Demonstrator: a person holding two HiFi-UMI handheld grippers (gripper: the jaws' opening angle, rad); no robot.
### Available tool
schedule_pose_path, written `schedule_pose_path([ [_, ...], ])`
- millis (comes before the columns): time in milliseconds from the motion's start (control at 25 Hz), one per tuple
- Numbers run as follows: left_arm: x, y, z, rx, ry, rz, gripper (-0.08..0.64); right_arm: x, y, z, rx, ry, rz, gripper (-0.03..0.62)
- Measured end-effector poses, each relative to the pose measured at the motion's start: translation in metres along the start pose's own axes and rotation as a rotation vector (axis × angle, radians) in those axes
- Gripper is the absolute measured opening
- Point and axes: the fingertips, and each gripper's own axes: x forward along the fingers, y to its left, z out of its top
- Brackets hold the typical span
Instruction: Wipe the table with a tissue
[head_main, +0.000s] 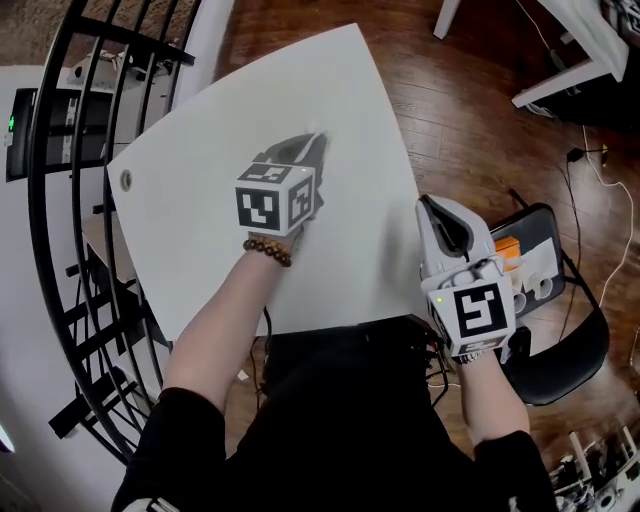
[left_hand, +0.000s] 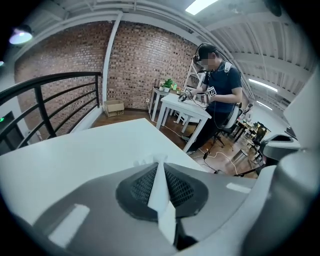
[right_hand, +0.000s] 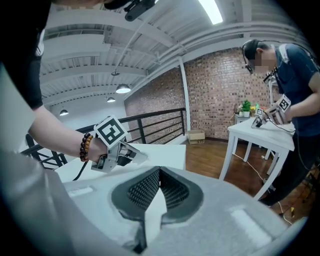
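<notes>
The white counter (head_main: 200, 150) fills the middle of the head view, standing on a dark wooden floor (head_main: 480, 120) with a black railing (head_main: 60, 200) curving along its left side. A black chair (head_main: 560, 350) sits just off its right edge. The left tongs (head_main: 305, 148) reach out over the middle of the counter, and in the left gripper view they are pressed together on a white tissue (left_hand: 161, 195). A frayed bit of the tissue sticks out past the tips, low over the surface. The right tongs (head_main: 432, 208) hang beside the counter's right edge, above the chair, their pads closed against each other with nothing between them. A brown bead bracelet (head_main: 266, 250) circles the left wrist.
</notes>
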Motion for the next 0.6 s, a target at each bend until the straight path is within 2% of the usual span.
schedule_pose_path([
  [400,-0.048,0.008,-0.008,-0.03,-0.037,0.035,0.023,0.002,0.032,0.022,-0.052,-0.024,0.064,-0.008],
  [600,-0.078,0.02,-0.025,-0.052,-0.061,0.043,0.023,0.004,0.064,0.026,-0.084,-0.025,0.086,-0.008],
])
